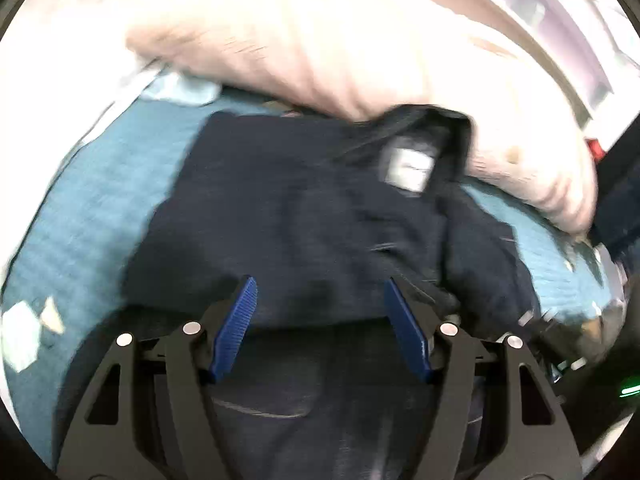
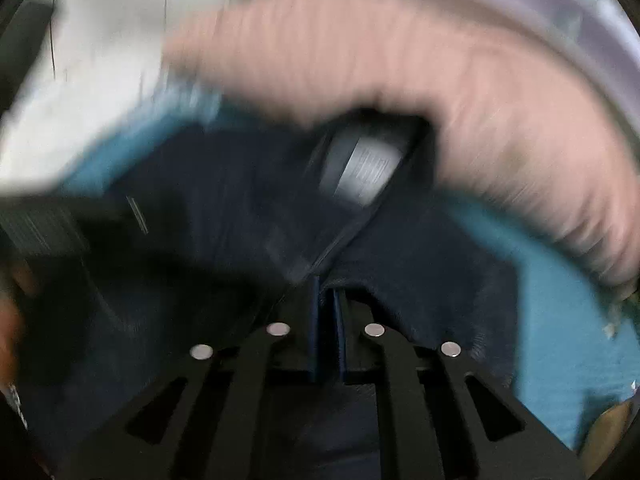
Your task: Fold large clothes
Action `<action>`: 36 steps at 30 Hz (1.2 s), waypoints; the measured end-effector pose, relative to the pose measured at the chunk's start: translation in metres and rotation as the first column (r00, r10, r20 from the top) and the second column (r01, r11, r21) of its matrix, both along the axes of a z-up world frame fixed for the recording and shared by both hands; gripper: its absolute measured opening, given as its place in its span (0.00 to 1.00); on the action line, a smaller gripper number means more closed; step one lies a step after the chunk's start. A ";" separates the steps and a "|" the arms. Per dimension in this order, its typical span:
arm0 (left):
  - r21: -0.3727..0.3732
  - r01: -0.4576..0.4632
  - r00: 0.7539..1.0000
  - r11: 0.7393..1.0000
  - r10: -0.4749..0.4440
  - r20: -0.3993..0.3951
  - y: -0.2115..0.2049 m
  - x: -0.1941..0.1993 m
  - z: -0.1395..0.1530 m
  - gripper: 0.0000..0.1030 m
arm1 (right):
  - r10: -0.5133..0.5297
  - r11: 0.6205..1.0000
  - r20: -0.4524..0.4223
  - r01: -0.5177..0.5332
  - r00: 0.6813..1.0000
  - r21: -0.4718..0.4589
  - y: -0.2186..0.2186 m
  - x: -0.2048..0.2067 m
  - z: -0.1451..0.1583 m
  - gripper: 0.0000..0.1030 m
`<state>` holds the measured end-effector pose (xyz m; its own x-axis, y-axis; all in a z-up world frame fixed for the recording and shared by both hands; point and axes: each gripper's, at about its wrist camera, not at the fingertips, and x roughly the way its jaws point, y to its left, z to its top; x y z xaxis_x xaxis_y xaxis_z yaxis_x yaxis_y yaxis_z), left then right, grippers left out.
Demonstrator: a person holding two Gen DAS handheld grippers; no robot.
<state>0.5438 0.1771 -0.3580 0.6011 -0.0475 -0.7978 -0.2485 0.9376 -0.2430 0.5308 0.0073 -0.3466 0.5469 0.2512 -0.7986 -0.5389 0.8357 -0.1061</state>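
A dark navy garment (image 1: 280,200) lies spread on a blue bed sheet (image 1: 80,220), its collar and white label (image 1: 408,168) turned up at the far right. My left gripper (image 1: 320,280) hovers over the garment's near edge, open, with nothing between its blue pads (image 1: 236,328). In the blurred right wrist view the same garment (image 2: 200,200) fills the middle. My right gripper (image 2: 325,284) has its pads nearly together, pinching a taut fold that runs up to the label (image 2: 364,172).
A bulky pink blanket (image 1: 320,40) lies along the far side of the sheet and overlaps the collar. The same pink blanket (image 2: 360,60) arcs over the right wrist view above the blue sheet (image 2: 560,320). A blurred hand (image 2: 12,320) shows at the left edge.
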 end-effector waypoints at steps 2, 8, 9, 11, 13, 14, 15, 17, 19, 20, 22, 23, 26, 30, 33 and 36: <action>-0.007 -0.023 1.000 1.000 0.023 -0.020 0.013 -0.005 -0.007 0.65 | -0.006 1.000 -0.016 0.006 1.000 -0.015 0.000 -0.004 -0.012 0.23; -0.038 -0.016 0.999 0.999 0.015 -0.035 0.009 -0.007 -0.016 0.66 | -0.109 0.989 -0.028 0.111 0.994 0.098 -0.035 -0.026 0.008 0.59; -0.031 -0.003 0.999 1.000 0.002 -0.036 0.007 -0.006 -0.017 0.66 | -0.134 0.982 -0.037 0.138 0.990 0.127 -0.041 -0.028 0.012 0.59; 0.012 0.026 0.999 1.000 -0.025 -0.030 0.000 -0.004 -0.018 0.66 | -0.227 0.941 -0.063 0.235 0.972 0.242 -0.076 -0.036 0.026 0.59; 0.062 0.051 0.998 0.997 -0.048 -0.047 -0.005 -0.002 -0.021 0.66 | -0.349 0.875 -0.082 0.356 0.934 0.328 -0.110 -0.037 0.035 0.59; 0.073 0.068 0.995 0.995 -0.062 -0.073 -0.008 -0.001 -0.025 0.66 | -0.394 0.841 -0.098 0.401 0.914 0.364 -0.124 -0.036 0.038 0.59; 0.076 0.082 0.992 0.994 -0.075 -0.099 -0.010 -0.002 -0.029 0.66 | -0.445 0.791 -0.133 0.458 0.886 0.406 -0.140 -0.031 0.038 0.59; 0.079 0.105 0.985 0.991 -0.092 -0.147 -0.013 -0.005 -0.037 0.66 | -0.464 0.750 -0.210 0.508 0.861 0.425 -0.152 -0.016 0.030 0.59; 0.060 0.112 0.981 0.992 -0.101 -0.165 -0.015 -0.010 -0.041 0.66 | -0.469 0.726 -0.263 0.537 0.843 0.429 -0.156 -0.002 0.018 0.59; 0.048 0.121 0.980 0.992 -0.111 -0.168 -0.015 -0.013 -0.043 0.66 | -0.472 0.716 -0.291 0.554 0.832 0.425 -0.156 0.006 0.013 0.59; 0.052 0.141 0.973 0.989 -0.129 -0.190 -0.017 -0.015 -0.050 0.66 | -0.473 0.696 -0.339 0.581 0.813 0.421 -0.157 0.018 0.002 0.59; 0.059 0.158 0.968 0.986 -0.143 -0.206 -0.018 -0.014 -0.057 0.66 | -0.479 0.694 -0.361 0.597 0.801 0.404 -0.156 0.024 -0.003 0.51; 0.088 0.186 0.964 0.979 -0.164 -0.208 -0.021 -0.014 -0.059 0.68 | -0.444 0.696 -0.370 0.574 0.816 0.432 -0.150 0.029 0.000 0.13; 0.070 0.175 0.969 0.982 -0.160 -0.187 -0.018 -0.018 -0.056 0.69 | -0.407 0.728 -0.226 0.463 0.885 0.505 -0.123 0.027 0.044 0.07; 0.030 0.141 0.976 0.990 -0.134 -0.169 -0.007 -0.024 -0.050 0.69 | -0.298 0.777 -0.122 0.314 0.947 0.545 -0.077 0.024 0.081 0.07; 0.035 0.090 0.986 0.995 -0.084 -0.146 0.008 -0.034 -0.038 0.69 | -0.142 0.818 -0.073 0.159 0.987 0.553 -0.014 0.022 0.101 0.07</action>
